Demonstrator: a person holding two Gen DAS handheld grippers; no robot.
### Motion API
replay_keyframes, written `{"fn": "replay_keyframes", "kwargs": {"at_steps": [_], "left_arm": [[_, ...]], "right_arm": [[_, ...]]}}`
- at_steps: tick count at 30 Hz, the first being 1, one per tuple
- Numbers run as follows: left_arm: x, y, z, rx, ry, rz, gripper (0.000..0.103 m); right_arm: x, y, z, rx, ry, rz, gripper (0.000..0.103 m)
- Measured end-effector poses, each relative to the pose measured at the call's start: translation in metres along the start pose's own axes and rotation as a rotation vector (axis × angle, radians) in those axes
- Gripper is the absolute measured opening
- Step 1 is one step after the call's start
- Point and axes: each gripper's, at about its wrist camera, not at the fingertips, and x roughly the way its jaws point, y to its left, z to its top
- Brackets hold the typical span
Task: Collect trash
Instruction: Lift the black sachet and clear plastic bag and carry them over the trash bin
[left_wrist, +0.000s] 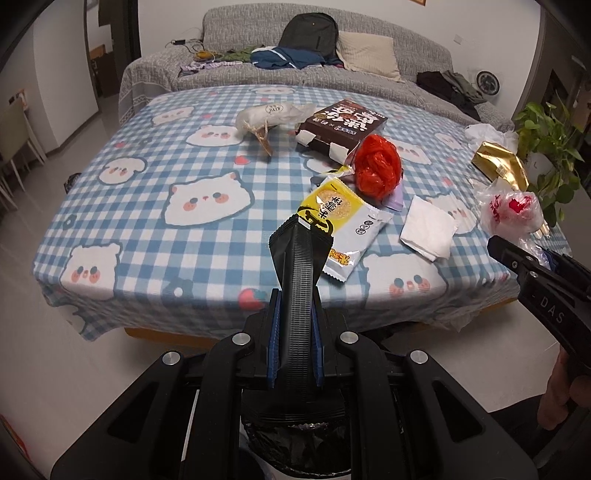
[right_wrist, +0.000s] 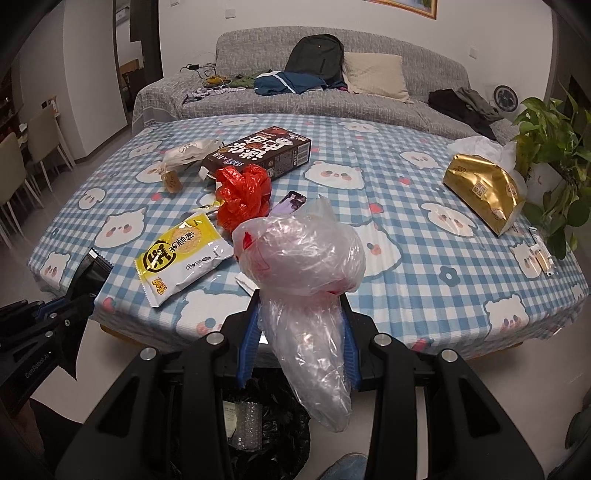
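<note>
My left gripper (left_wrist: 295, 332) is shut on a flat black wrapper (left_wrist: 293, 295), held upright above a bin lined with a black bag (left_wrist: 295, 446). My right gripper (right_wrist: 299, 325) is shut on a clear plastic bag with red print (right_wrist: 306, 295), held above the same bin (right_wrist: 258, 424); the bag also shows in the left wrist view (left_wrist: 511, 212). On the checked tablecloth (left_wrist: 147, 221) lie a yellow snack packet (left_wrist: 343, 225), a red plastic bag (left_wrist: 376, 166), a brown box (left_wrist: 343, 125), a white napkin (left_wrist: 428, 229) and a white bundle (left_wrist: 269, 116).
A gold packet (right_wrist: 480, 188) and white tissue (right_wrist: 480, 146) lie at the table's right, near a potted plant (right_wrist: 554, 166). A purple card (right_wrist: 290, 203) lies behind the red bag. A grey sofa (right_wrist: 332, 96) with clothes and a backpack stands behind. Chairs (right_wrist: 22, 173) stand left.
</note>
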Motion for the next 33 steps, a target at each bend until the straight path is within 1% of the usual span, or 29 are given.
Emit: {"fn": "replay_keyframes", "kwargs": {"at_steps": [8, 13, 21, 27, 33], "left_arm": [[-0.006, 0.004, -0.02, -0.015, 0.003, -0.008, 0.013], [-0.013, 0.005, -0.03, -0.012, -0.005, -0.009, 0.013], [-0.019, 0.007, -0.053, -0.019, 0.002, -0.019, 0.013], [-0.02, 0.008, -0.07, -0.021, 0.011, -0.02, 0.013], [-0.012, 0.01, -0.088, -0.028, 0.043, -0.027, 0.013]], "right_arm": [[-0.009, 0.003, -0.012, 0.0, -0.006, -0.002, 0.036], [-0.015, 0.007, -0.026, -0.007, -0.013, -0.008, 0.036], [-0.033, 0.015, -0.049, -0.003, -0.025, 0.025, 0.036], [-0.034, 0.021, -0.064, -0.01, -0.01, 0.037, 0.036], [-0.034, 0.027, -0.084, -0.011, 0.012, 0.051, 0.036]]}}
